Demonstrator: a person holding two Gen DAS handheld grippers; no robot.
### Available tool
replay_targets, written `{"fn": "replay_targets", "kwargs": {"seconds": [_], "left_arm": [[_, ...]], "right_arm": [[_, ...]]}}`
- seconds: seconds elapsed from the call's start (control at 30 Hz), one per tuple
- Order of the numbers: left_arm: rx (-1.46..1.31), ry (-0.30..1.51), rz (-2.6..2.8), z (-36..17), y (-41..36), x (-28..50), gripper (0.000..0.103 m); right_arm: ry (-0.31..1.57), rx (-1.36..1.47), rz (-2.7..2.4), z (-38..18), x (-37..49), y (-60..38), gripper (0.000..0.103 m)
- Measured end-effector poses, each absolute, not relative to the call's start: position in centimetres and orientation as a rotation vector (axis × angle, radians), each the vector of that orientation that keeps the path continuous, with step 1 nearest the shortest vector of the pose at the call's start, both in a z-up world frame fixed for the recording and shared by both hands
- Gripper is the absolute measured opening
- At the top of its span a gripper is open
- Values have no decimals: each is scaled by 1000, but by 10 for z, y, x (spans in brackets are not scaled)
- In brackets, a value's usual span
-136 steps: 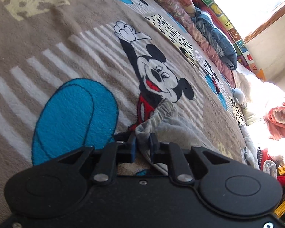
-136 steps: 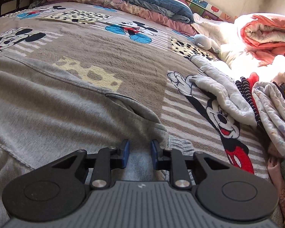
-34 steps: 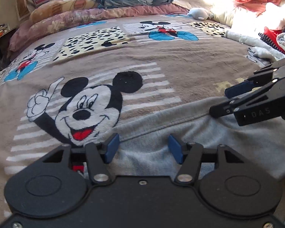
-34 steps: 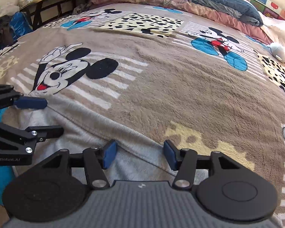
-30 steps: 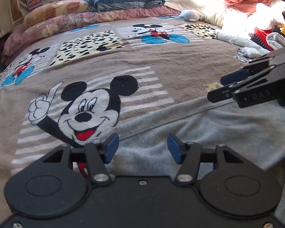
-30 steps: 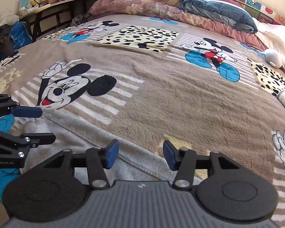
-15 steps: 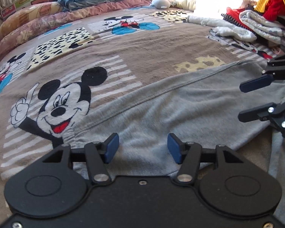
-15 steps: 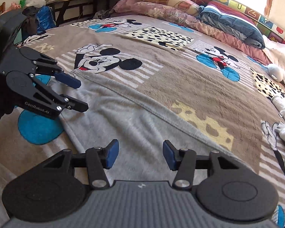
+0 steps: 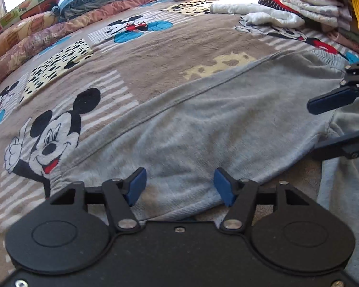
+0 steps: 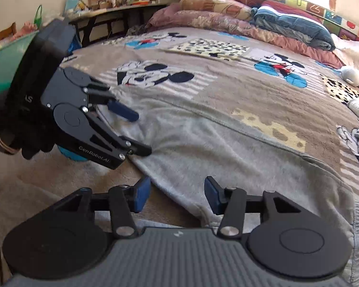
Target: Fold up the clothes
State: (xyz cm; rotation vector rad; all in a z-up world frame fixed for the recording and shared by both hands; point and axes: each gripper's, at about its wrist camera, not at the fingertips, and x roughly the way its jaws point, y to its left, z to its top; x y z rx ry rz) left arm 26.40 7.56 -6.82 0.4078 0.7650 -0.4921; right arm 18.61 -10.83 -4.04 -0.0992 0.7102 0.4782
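We are holding both claws wide apart and gripping nothing: left gripper (image 9: 180,186) and right gripper (image 10: 177,195) are hovering over the grey trousers (image 9: 203,124), toward twelve o'clock, apparently inspecting the laid fold.

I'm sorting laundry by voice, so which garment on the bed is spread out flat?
The grey sweatpants, lying flat on the Mickey blanket beneath both open grippers; the other clothes sit heaped at the bed's edge.
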Motion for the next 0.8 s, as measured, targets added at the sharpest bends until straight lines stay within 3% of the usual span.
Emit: {"fn": "replay_targets", "kwargs": {"seconds": [0.13,0.4,0.8], "left_arm": [[354,699,-422,-41,78,246,63],[378,611,-386,-16,35,171,59],[508,655,-308,-99,-27,44,50]], "right_arm": [[626,73,329,-18,154,-172,51],[608,95,241,-40,70,-213,47],[647,-3,288,-90,38,-188,48]]}}
